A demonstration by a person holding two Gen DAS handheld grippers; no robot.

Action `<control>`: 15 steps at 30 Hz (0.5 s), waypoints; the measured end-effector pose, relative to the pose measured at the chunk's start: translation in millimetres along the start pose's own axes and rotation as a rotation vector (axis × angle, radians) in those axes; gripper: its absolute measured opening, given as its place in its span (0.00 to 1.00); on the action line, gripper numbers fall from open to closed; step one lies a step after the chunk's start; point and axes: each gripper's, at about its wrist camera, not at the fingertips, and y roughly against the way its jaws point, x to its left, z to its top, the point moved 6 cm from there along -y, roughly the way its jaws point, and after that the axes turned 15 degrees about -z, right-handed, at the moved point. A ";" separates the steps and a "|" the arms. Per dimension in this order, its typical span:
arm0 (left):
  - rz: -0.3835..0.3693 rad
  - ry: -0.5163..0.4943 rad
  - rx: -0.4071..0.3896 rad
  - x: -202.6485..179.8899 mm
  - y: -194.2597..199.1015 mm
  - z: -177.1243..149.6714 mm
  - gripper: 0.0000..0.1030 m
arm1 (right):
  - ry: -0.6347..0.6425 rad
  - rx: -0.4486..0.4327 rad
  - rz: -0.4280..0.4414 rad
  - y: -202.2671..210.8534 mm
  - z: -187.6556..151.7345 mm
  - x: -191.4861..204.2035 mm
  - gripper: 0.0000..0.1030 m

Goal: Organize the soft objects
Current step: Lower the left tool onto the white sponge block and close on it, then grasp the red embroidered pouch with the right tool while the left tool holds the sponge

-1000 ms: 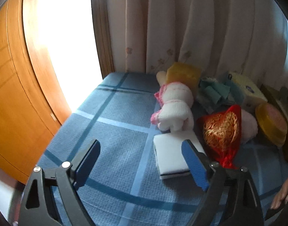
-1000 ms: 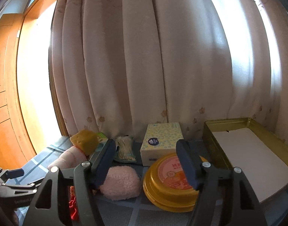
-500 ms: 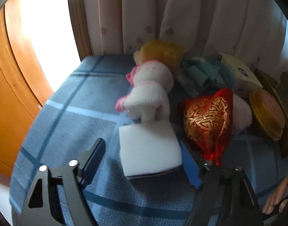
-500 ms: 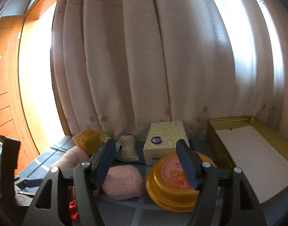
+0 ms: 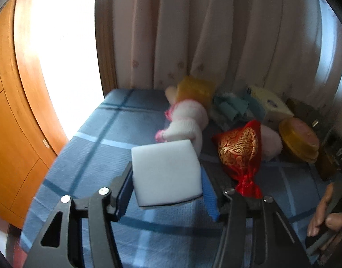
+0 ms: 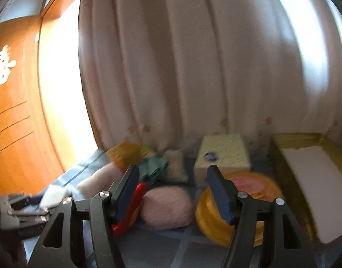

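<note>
My left gripper [image 5: 166, 178] has a white sponge block [image 5: 166, 169] between its blue pads; the jaws are closing and the pads press its sides. The block sits tilted, raised off the blue plaid cloth [image 5: 92, 156]. Behind it lie a pink-and-white plush toy [image 5: 186, 120], a yellow sponge [image 5: 194, 90], a red-and-gold pouch [image 5: 240, 149] and a pink fluffy pad [image 6: 166, 207]. My right gripper [image 6: 172, 172] hovers over the pink pad, its jaws closing slightly with nothing between them.
A tissue box [image 6: 222, 154], a yellow round tin [image 6: 249, 201] and a gold tray [image 6: 280, 156] with a white sheet stand at the right. Teal cloth [image 5: 229, 107] lies by the curtain. A person's hand [image 5: 322, 214] shows at the lower right. Wooden cabinet on the left.
The left gripper went to the white block, narrowed its jaws around it and raised it off the cloth. The right view swung slightly and is blurred.
</note>
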 end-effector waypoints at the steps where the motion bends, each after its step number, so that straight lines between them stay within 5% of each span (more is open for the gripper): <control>1: -0.007 -0.001 -0.013 1.6 6.9 0.9 0.54 | 0.000 0.050 0.042 -2.2 -5.3 5.4 0.64; 5: 0.004 0.003 -0.072 12.5 29.4 4.6 0.54 | -0.044 0.242 0.184 -5.8 -30.6 31.2 0.64; 8: 0.042 0.015 -0.108 21.9 38.2 8.7 0.54 | 0.009 0.331 0.214 -12.6 -43.8 57.5 0.64; 15: 0.064 0.020 -0.118 34.2 47.2 6.4 0.54 | 0.081 0.449 0.127 -49.7 -53.6 87.7 0.64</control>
